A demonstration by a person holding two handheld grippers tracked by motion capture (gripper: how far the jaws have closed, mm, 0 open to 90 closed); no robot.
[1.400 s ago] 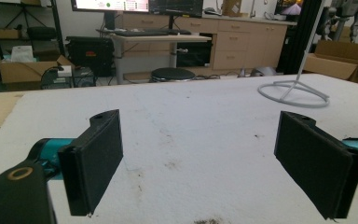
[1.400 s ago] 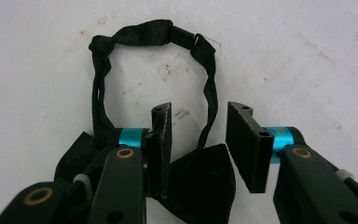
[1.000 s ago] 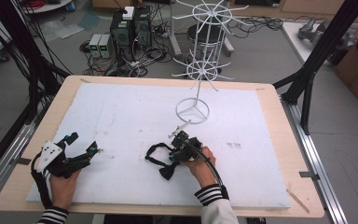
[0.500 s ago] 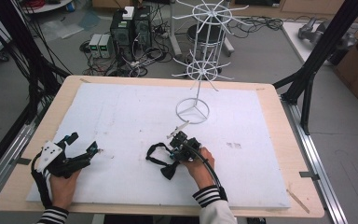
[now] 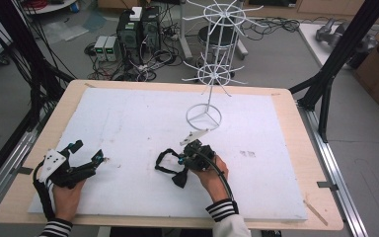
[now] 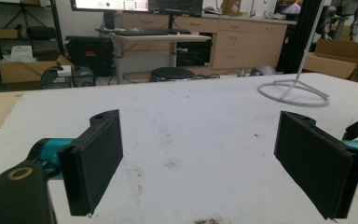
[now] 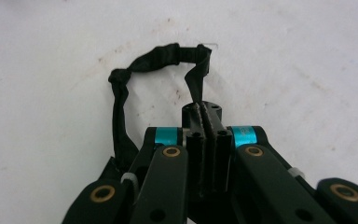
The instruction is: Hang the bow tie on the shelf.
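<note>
White foam board (image 5: 143,123) lies under our left gripper (image 5: 86,157), its jaws spread wide with nothing between them. To its right, our right gripper (image 5: 180,162) pinches a black fabric loop (image 7: 135,88) that trails on the board, near the white wire rack (image 5: 205,116).

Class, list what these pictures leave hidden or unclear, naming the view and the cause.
- Black strap: its lower end, right gripper view, hidden behind the right gripper.
- White wire rack: its top, high view, cut by the frame edge.
- Small marks on the white mat: high view, too small.
</note>
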